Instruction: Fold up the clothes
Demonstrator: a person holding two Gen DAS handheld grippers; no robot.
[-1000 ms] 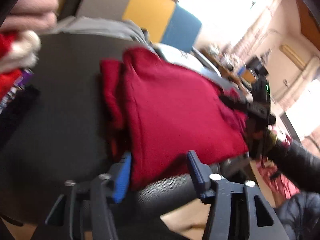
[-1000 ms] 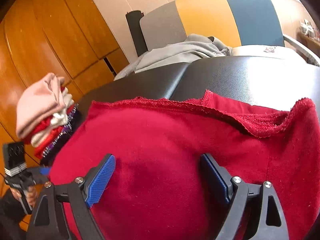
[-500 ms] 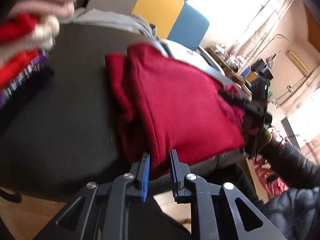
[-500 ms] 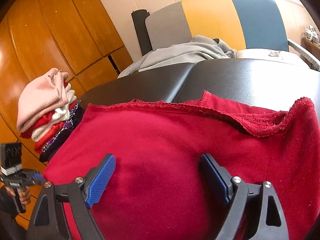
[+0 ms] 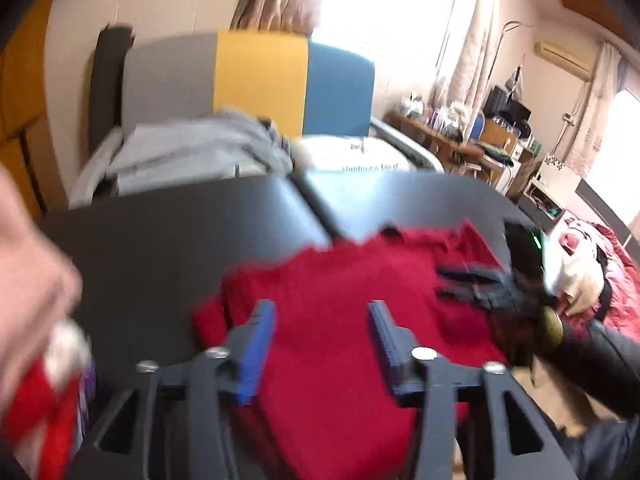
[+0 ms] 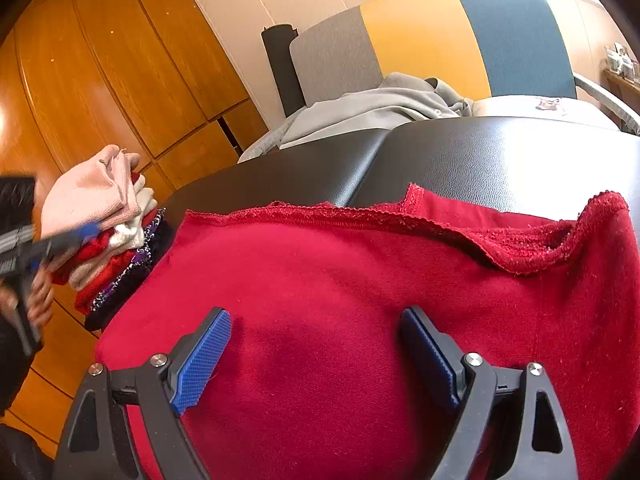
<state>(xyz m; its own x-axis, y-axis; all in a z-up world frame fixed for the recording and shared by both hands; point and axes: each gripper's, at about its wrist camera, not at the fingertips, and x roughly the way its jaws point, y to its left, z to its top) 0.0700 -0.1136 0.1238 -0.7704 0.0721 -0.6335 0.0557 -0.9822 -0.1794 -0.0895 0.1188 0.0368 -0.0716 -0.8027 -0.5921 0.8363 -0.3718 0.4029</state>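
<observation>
A folded dark red garment (image 6: 360, 300) lies on the black padded table (image 6: 500, 152); it also shows in the left wrist view (image 5: 340, 280). My right gripper (image 6: 316, 344) is open, its jaws spread just above the cloth's near part. My left gripper (image 5: 320, 332) is open over the garment's left half, holding nothing. The right gripper also shows at the garment's right edge in the left wrist view (image 5: 476, 288). The left gripper shows blurred at the far left of the right wrist view (image 6: 52, 244).
A stack of folded clothes (image 6: 104, 232), pink on top, sits at the table's left end. A grey garment (image 6: 384, 108) lies behind the table before a grey, yellow and blue headboard (image 6: 432, 36). Wooden cabinets (image 6: 100, 80) stand at left.
My left gripper was shut on the garment's edge half a second ago; it has let go, opened, and swung up over the cloth. The right gripper has stayed open above the garment.
</observation>
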